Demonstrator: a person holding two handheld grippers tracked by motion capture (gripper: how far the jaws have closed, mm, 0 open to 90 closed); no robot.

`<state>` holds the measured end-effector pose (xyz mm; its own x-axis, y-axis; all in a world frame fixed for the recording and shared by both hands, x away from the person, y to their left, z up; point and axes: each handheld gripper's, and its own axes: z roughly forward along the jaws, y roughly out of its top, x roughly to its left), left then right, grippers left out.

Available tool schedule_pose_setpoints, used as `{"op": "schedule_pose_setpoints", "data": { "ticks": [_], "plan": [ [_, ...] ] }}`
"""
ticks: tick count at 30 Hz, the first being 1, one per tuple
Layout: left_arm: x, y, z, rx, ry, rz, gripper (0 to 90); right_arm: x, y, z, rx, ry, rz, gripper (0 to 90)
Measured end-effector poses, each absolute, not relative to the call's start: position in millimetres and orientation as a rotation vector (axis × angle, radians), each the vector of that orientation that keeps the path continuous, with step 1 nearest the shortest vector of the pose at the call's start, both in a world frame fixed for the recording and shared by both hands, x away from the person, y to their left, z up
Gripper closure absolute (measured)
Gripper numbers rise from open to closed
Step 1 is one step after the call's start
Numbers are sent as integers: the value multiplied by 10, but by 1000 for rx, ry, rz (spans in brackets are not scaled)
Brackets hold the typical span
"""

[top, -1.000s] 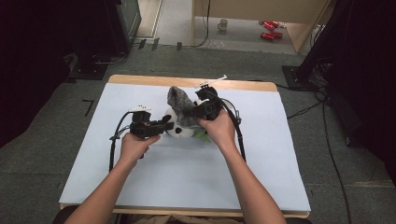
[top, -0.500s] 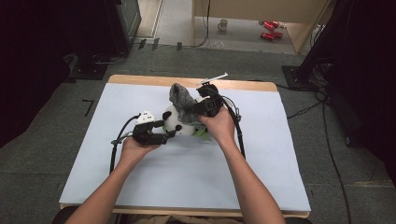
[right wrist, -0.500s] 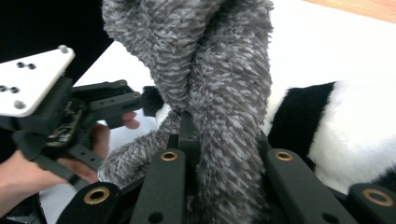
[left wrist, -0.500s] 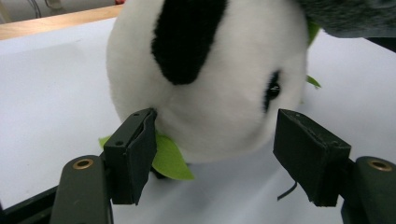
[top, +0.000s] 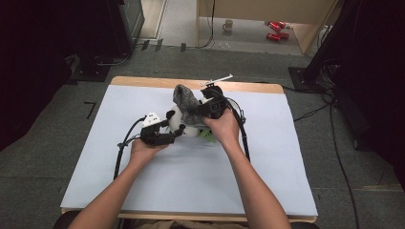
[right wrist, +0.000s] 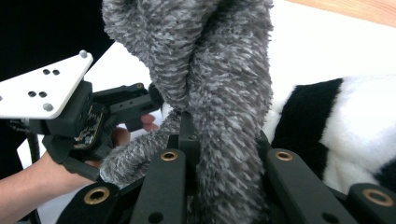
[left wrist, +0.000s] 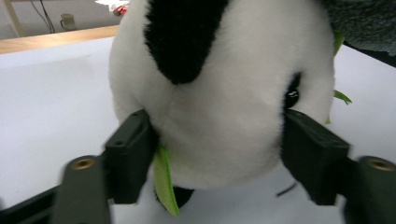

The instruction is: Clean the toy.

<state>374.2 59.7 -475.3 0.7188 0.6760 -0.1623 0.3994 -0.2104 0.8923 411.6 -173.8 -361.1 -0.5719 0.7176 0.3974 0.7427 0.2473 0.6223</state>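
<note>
Two grippers meet over the middle of the desk, each in one of the person's hands. Seen from the left gripper view, the left gripper (left wrist: 224,163) has its jaws spread wide on either side of the plush panda (left wrist: 219,93); they have just been opening, and the pads sit right at the toy's white flanks, though whether they press into the fur I cannot tell. A green felt leaf (left wrist: 164,179) hangs beside one pad. In the right gripper view, the right gripper (right wrist: 224,177) is pinched tight on a fuzzy grey cloth (right wrist: 210,70), which rises in a twisted bunch from between the jaws, with the panda's black and white fur just beside it. From the high view, the left gripper (top: 162,136) lies low at the toy's near left side, the right gripper (top: 212,107) sits at its right, and the grey cloth (top: 187,102) stands up over the panda (top: 184,121). Both rest on a pale blue-white sheet that covers the desk (top: 267,162), whose wooden edge shows along the far side. Black cables (top: 122,148) trail from the grippers across the sheet. Around the desk the floor is grey carpet (top: 43,162). Farther off, a mug (top: 229,25) and red things (top: 276,31) lie on a lighter floor, and dark curtains (top: 372,71) close the right side.
</note>
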Motion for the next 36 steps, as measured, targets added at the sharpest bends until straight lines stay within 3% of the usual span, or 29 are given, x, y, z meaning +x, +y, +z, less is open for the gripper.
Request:
{"op": "schedule_pose_setpoints", "data": {
  "ticks": [7, 14, 20, 30, 36],
  "plan": [
    [3720, 593, -4725, 1857, 848, 334, 500, 4140, -1746, -3609, -1443, -2451, -1262, 767],
    [3704, 602, -4645, 1864, 882, 269, 684, 4146, -1736, -3566, -1450, -2438, -1272, 764],
    [3678, 627, -4519, 1851, 886, 114, 738, 4120, -1712, -3411, -1422, -2446, -1299, 764],
    [3621, 816, -4245, 1848, 836, -68, 757, 3992, -1614, -3146, -1331, -2437, -1363, 763],
    [3627, 846, -4294, 1891, 873, -32, 755, 3941, -1485, -3116, -1280, -2404, -1378, 764]
  ]
}}
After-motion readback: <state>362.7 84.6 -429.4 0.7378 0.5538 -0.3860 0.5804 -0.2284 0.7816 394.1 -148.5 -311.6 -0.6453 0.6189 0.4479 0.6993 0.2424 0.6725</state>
